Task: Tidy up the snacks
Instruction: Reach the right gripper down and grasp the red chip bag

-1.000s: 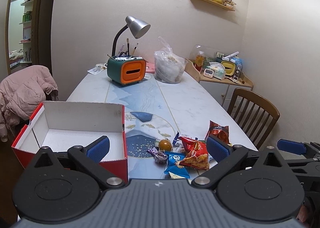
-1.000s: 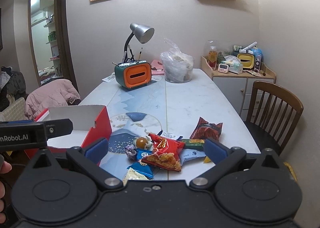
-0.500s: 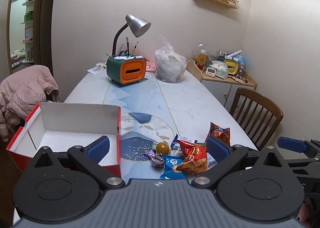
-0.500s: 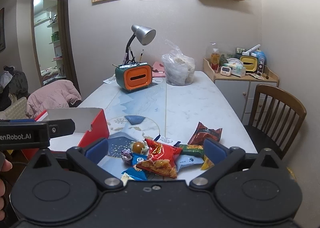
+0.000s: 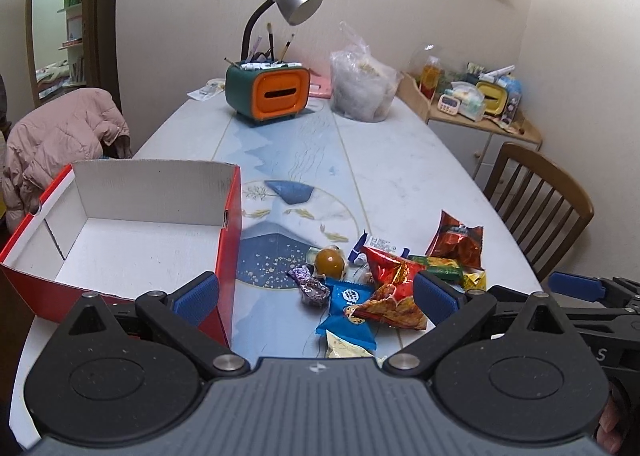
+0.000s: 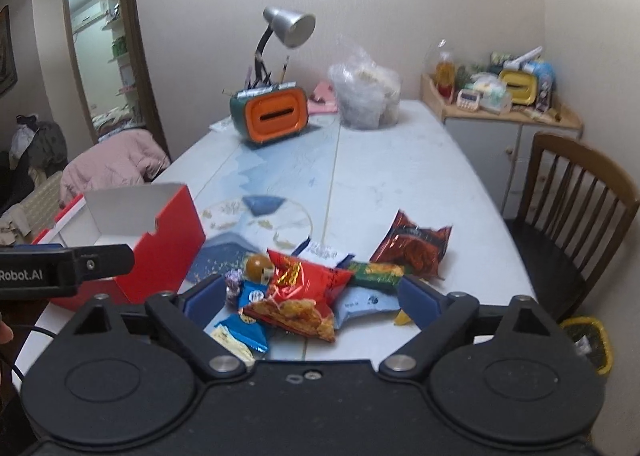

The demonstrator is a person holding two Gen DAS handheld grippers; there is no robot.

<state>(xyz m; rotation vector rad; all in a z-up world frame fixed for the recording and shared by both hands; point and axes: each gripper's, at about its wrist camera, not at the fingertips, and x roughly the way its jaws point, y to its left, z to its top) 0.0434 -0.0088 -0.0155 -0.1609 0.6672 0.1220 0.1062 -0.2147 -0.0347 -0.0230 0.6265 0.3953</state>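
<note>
Crinkly foil and plastic film make up the snack pile [image 6: 316,292], heaped on the marbled table [image 6: 400,183] at six o'clock in the right wrist view, with the empty red cardboard box [image 5: 132,232] just beside it at nine o'clock. The packets look light, soft and slippery; the red chip bag [image 6: 298,296] on top probably crushes easily, so a pinch on its sealed edge seems wisest. The round orange sweet [image 5: 329,262] may roll. The right gripper [image 6: 310,298] has just been closing somewhat, yet its jaws stand wide with nothing pressed between them. The left gripper [image 5: 316,294] also hangs open and empty over the pile. At twelve o'clock, well apart, stand the orange tissue holder [image 6: 269,117], a desk lamp [image 6: 286,29] and a clear plastic bag [image 6: 366,91]; a wooden chair [image 6: 576,207] waits at three o'clock. Overlapping wrappers may snag one another.
</note>
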